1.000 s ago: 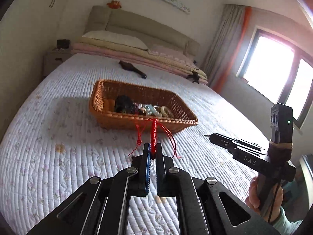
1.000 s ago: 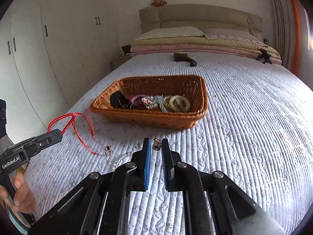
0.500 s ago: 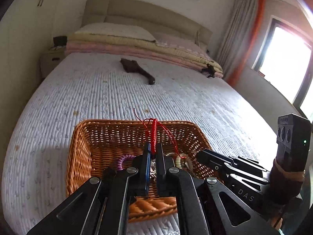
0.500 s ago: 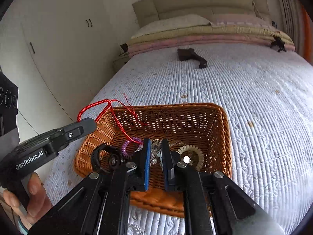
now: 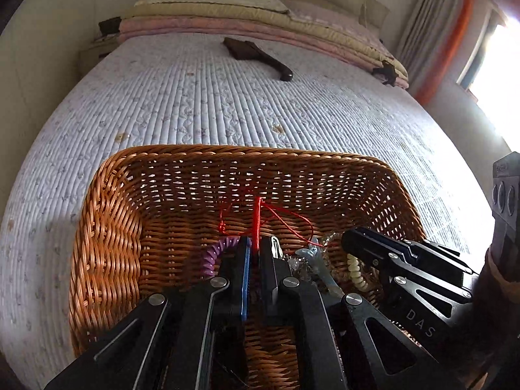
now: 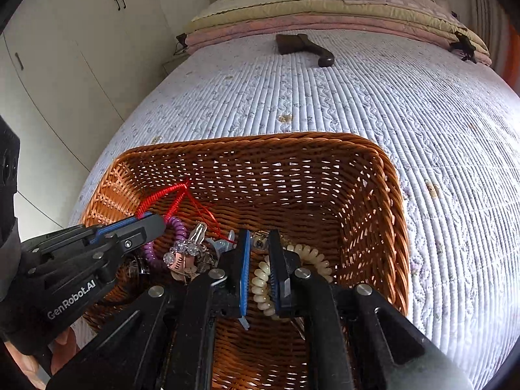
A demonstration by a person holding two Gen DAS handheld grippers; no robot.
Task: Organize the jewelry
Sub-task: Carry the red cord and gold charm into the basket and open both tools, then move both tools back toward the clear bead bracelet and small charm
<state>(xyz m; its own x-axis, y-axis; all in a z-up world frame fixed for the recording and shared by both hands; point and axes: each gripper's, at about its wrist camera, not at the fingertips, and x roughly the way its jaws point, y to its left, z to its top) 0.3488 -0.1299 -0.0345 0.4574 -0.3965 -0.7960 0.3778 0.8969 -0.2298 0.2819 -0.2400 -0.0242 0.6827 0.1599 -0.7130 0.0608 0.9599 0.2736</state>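
A woven wicker basket (image 5: 107, 227) (image 6: 390, 201) sits on the quilted bed. Both grippers are lowered inside it. My left gripper (image 5: 256, 243) (image 6: 149, 219) is shut on a red braided cord (image 5: 256, 221) (image 6: 162, 193) whose loops hang over the basket floor. My right gripper (image 6: 260, 237) (image 5: 349, 240) has its jaws slightly apart, with a small metal clasp piece (image 6: 259, 243) between the tips, above a cream bead bracelet (image 6: 261, 284). A purple coil band (image 6: 177, 243) (image 5: 213, 256), clear crystal pieces (image 6: 185, 248) and a pale blue clip (image 5: 318, 263) lie in the basket.
A dark wooden brush (image 5: 260, 55) (image 6: 305, 47) lies further up the bed. Folded blankets and pillows (image 5: 260, 9) are stacked at the head. White wardrobe doors (image 6: 65, 48) stand left; a curtained window (image 5: 487, 48) is to the right.
Both grippers moved forward from the bed in front of the basket and down into it, carrying the red cord and the clasp piece. The right jaws have widened a little.
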